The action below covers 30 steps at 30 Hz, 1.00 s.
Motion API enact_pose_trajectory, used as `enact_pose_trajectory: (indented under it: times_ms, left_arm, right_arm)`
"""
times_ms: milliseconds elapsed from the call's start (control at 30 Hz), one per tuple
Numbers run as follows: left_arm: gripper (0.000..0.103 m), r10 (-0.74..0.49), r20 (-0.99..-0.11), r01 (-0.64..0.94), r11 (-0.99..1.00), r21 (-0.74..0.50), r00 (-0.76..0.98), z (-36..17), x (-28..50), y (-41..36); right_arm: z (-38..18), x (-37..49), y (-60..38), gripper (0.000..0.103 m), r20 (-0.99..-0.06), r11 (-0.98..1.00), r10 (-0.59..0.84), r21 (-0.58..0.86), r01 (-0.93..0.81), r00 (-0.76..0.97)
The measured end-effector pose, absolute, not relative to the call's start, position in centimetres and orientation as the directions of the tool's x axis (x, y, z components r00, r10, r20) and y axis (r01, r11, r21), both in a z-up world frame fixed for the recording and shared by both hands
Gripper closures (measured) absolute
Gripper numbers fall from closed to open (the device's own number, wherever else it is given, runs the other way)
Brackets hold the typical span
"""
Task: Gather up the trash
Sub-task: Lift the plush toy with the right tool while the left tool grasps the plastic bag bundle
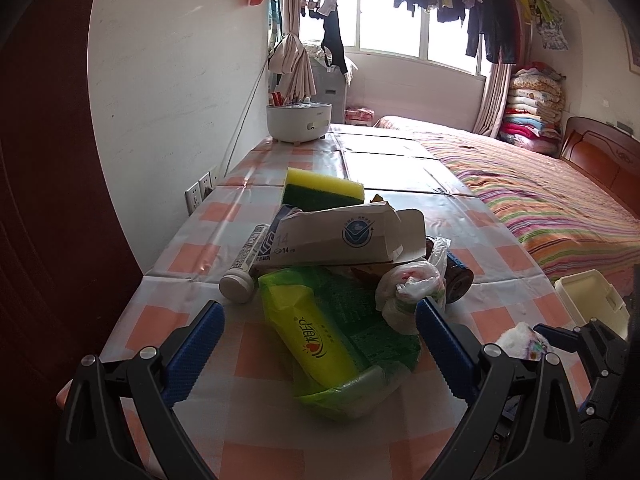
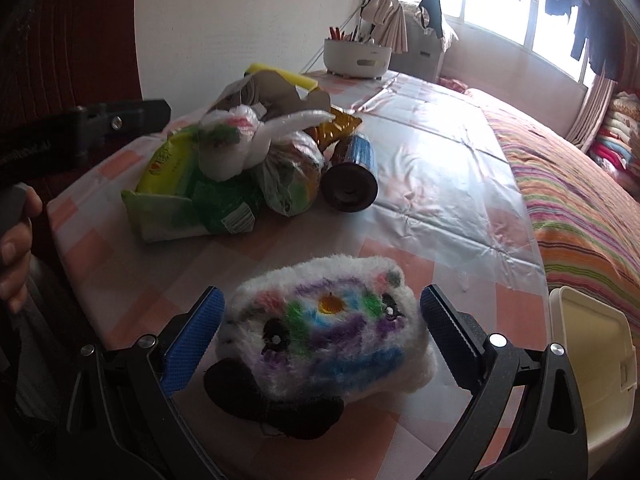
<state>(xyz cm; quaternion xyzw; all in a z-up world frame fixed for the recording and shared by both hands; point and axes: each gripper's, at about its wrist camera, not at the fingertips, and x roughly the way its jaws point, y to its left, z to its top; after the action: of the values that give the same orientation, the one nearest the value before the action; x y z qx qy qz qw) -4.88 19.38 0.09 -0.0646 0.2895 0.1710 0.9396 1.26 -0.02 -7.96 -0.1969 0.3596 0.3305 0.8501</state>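
left gripper (image 1: 318,334): held spread wide over green wrapper (image 1: 336,340) | right gripper (image 2: 320,322): spread around fluffy toy (image 2: 328,328), contact not discernible | trash pile (image 2: 248,160): heaped on tabletop (image 2: 440,184)

Blown-out daylight from the window (image 1: 400,20), tablecloth (image 2: 432,160) glare, dark fisheye edges.
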Motion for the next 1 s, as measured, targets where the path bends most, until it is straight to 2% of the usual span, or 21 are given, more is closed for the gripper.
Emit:
enact_pose_trajectory:
  times_ms: [100, 167, 433, 600, 767, 867, 1000]
  left_arm:
    - [0.01, 0.286, -0.567, -0.364, 0.931, -0.025, 0.772, 0.1, -4.9, 19.7]
    - [0.01, 0.286, -0.569, -0.366, 0.93, -0.028, 0.771, 0.1, -4.9, 19.8]
    - [0.01, 0.281, -0.571, -0.352, 0.936, -0.015, 0.772, -0.1, -4.5, 19.1]
    - [0.01, 0.248, -0.579, -0.331, 0.943, -0.039, 0.777, 0.0, -4.4, 19.6]
    - [0.01, 0.136, -0.585, -0.253, 0.96, -0.123, 0.8, 0.5, -4.9, 20.5]
    - [0.01, 0.143, -0.569, -0.246, 0.963, -0.107, 0.809, 0.9, -4.7, 20.5]
    - [0.01, 0.088, -0.599, -0.163, 0.984, -0.072, 0.796, 0.8, -2.9, 18.7]
  right_arm:
    - [-8.5, 1.6, -0.1, 0.008, -0.758, 0.713, 0.398, -0.099, -0.694, 0.517]
    - [-8.3, 1.8, -0.4, 0.015, -0.758, 0.725, 0.412, -0.064, -0.686, 0.506]
    - [-7.4, 2.3, -2.2, 0.028, -0.739, 0.759, 0.448, 0.017, -0.651, 0.503]
    - [-5.5, 3.7, -4.4, 0.028, -0.685, 0.793, 0.492, 0.098, -0.601, 0.537]
    - [-2.7, 5.5, -6.1, 0.028, -0.618, 0.816, 0.486, 0.067, -0.574, 0.618]
    - [-1.7, 7.0, -6.8, 0.028, -0.587, 0.824, 0.482, 0.054, -0.563, 0.65]
    - [-2.0, 8.0, -8.6, 0.027, -0.574, 0.828, 0.508, 0.122, -0.547, 0.642]
